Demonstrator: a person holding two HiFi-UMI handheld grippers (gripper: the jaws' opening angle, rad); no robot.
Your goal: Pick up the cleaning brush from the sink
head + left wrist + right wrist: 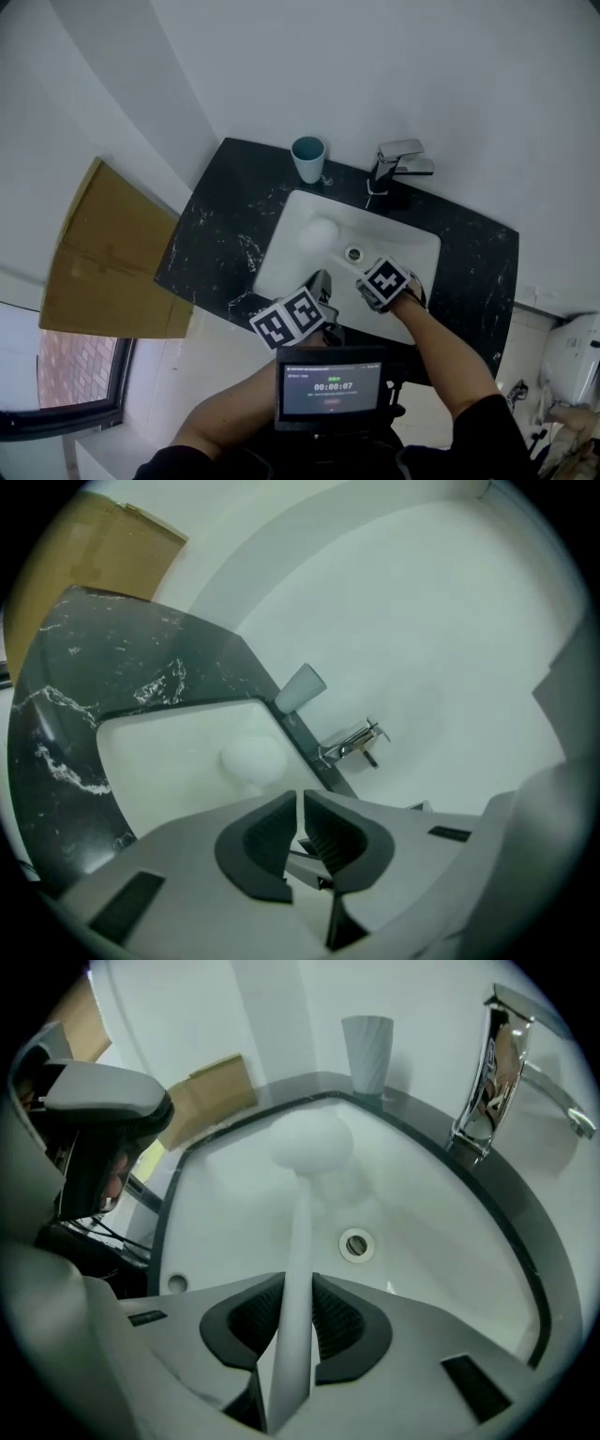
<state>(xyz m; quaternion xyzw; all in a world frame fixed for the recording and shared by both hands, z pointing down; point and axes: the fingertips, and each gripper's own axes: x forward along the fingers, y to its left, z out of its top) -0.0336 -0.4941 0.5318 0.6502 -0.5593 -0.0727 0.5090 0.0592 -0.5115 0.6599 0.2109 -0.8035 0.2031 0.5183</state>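
Right gripper (300, 1288) is clamping its fingers (248, 1321) on the cleaning brush (300, 1213) handle; it's looking light, stiff, slick. Left gripper (300, 803) is sitting pinched together, empty.

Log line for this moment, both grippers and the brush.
right gripper: shut on cleaning brush handle | left gripper: shut, empty | brush head: inside sink basin

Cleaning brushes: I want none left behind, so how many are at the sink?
1. The white cleaning brush is over the sink, handle clamped in the right gripper, round head toward the back. Part of the basin's front is hidden, so another could lie there.
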